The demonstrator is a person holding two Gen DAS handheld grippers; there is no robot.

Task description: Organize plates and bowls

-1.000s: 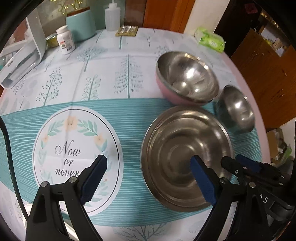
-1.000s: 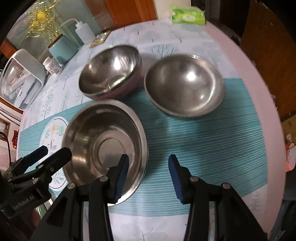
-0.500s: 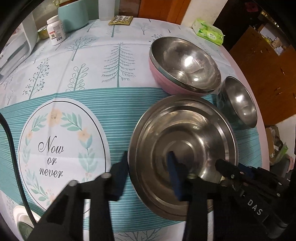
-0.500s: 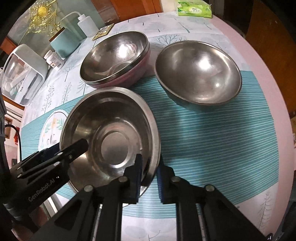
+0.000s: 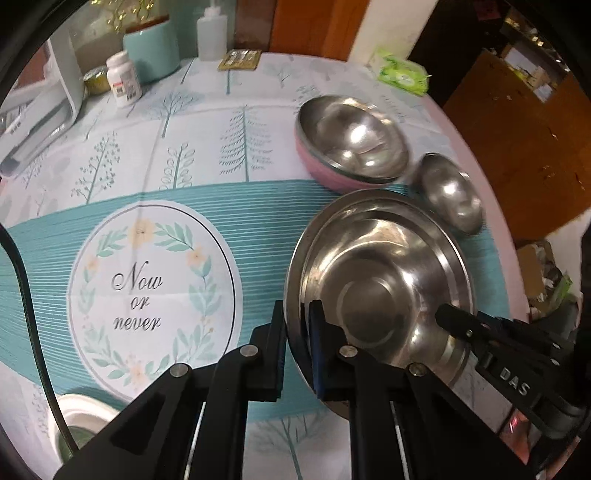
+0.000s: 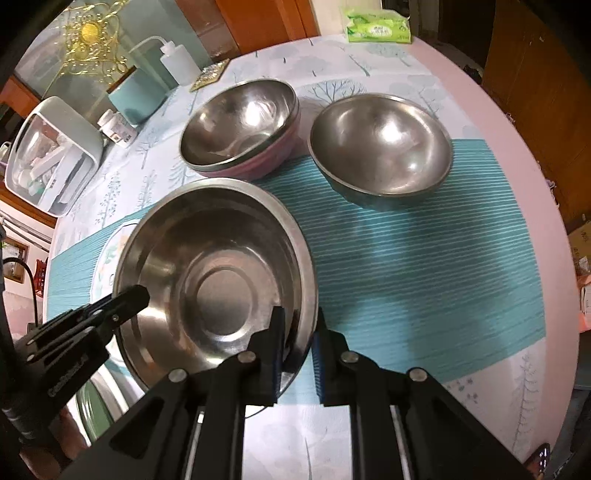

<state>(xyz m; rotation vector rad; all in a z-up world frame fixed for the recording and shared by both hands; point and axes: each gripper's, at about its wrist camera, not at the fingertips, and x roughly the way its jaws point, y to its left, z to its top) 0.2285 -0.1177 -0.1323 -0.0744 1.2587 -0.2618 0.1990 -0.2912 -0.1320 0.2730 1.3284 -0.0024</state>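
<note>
Grip: we clamp left gripper [image 5: 297, 349] and right gripper [image 6: 298, 349] on opposite rims of the steel plate [image 5: 380, 280], raised above the tablecloth [image 6: 424, 266] | Neighbours: pink bowl [image 6: 255, 162], steel bowl [image 6: 380, 147] just beyond | Risk: we judge the thin slick rim may slip if our hands tilt unevenly, dropping it onto them

A tablecloth [image 5: 207, 155] with trees and a "Now or never" wreath [image 5: 147, 291] is covering the round table. A teal canister [image 5: 151, 51], a squeeze bottle [image 5: 211, 35], a pill bottle [image 5: 123, 79] and a small gold-lidded jar [image 5: 95, 79] are standing near the far edge, with a gold coaster [image 5: 239, 60] lying just beside the squeeze bottle. A white bin [image 6: 55, 155] is sitting at the left edge. A green tissue pack [image 6: 376, 26] is lying at the far right. A black cable [image 5: 22, 295] is trailing down the left side.
</note>
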